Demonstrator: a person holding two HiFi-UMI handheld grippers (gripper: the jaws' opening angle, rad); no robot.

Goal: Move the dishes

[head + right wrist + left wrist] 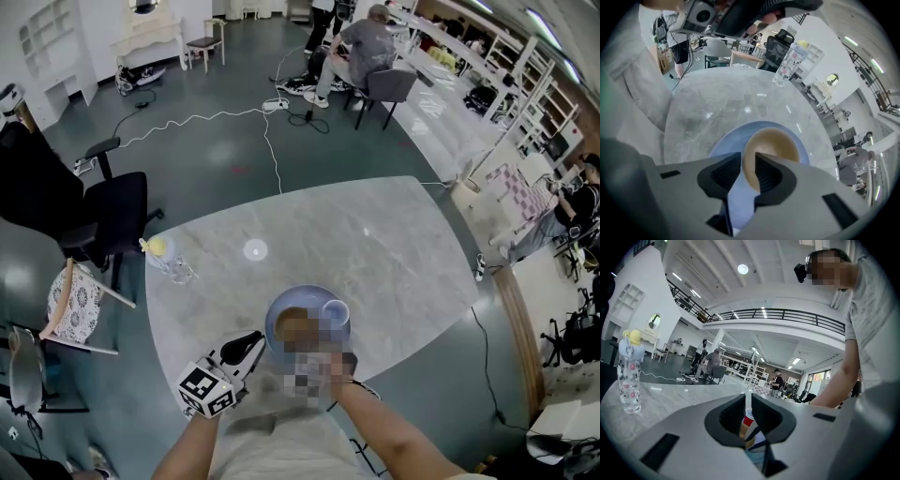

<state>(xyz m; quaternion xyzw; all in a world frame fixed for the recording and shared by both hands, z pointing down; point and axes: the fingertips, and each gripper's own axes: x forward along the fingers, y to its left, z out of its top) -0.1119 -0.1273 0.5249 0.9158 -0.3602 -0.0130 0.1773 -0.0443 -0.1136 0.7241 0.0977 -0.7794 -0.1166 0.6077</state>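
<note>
A blue plate lies near the front edge of the marble table. On it stand a tan bowl and a small blue cup. In the right gripper view my right gripper points steeply down over the plate. Its jaws straddle the near rim of the bowl, one outside and one inside, and stand apart without pressing on it. A blurred patch hides this gripper in the head view. My left gripper lies level just left of the plate, a narrow slit between its jaws, with nothing in it.
A clear water bottle with a yellow cap stands at the table's left edge, also seen as the bottle. A black office chair and a cushioned chair stand left of the table. People sit at desks far behind.
</note>
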